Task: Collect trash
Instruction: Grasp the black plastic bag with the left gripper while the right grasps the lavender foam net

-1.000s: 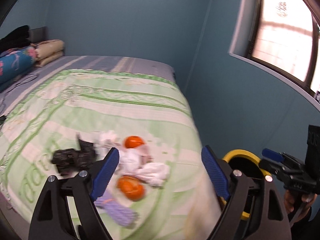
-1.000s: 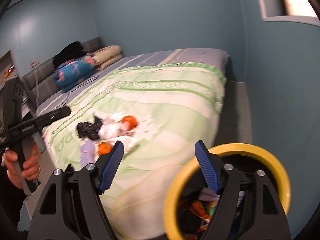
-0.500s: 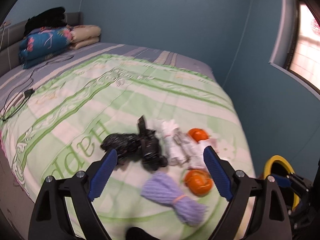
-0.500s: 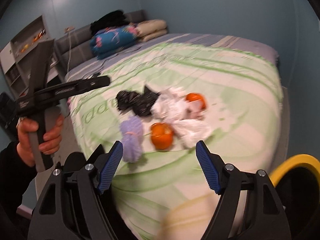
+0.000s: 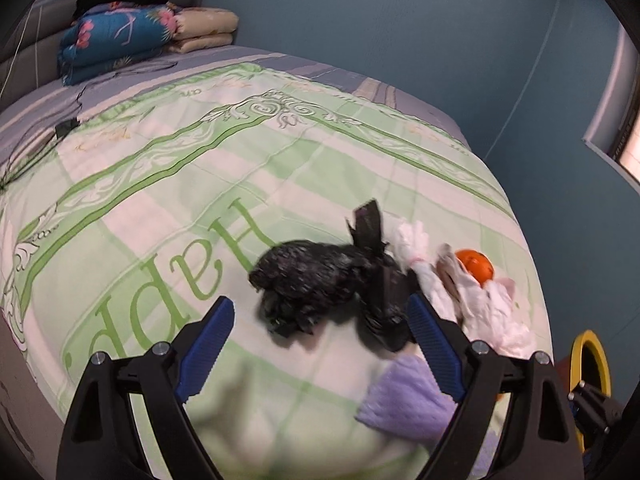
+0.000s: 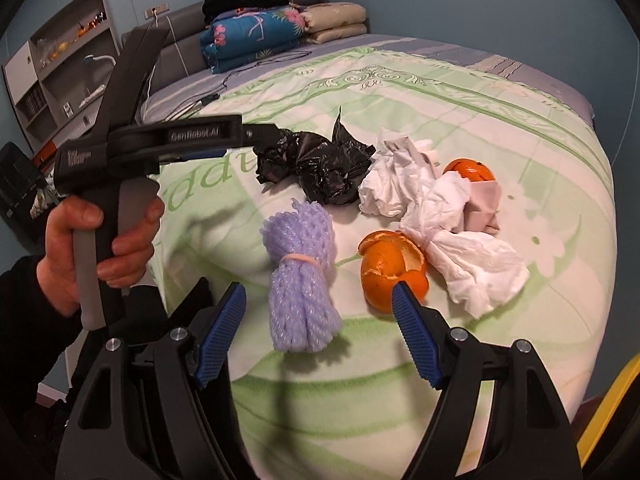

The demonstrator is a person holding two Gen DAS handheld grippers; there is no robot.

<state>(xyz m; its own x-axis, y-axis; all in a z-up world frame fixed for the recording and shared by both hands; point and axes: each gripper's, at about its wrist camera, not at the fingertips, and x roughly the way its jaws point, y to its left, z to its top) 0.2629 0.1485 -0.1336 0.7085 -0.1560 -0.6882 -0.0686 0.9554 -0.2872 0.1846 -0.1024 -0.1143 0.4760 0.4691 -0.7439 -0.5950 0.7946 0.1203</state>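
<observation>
I'm seeing bare bedspread (image 6: 460, 92) lying open beyond the litter, giving wide room. The black bag (image 6: 316, 164), white tissues (image 6: 400, 188), purple net (image 6: 300, 276) and orange peel (image 6: 390, 268) are crowding together, gaps looking too tight, though blur is hiding some. Left gripper (image 5: 320, 346) is hanging over the bag.

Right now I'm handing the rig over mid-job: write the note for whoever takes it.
Left gripper: open, empty, lined up on the black plastic bag.
Right gripper: open, empty, low over the bed's near edge, facing the purple foam net.
On the green blanket, one cluster: black bag, purple net, two orange peels, crumpled white tissues.
Yellow-rimmed bin: beside the bed, to the right.
Done: nothing gripped yet.
Left: every piece on the bed goes into the bin.
</observation>
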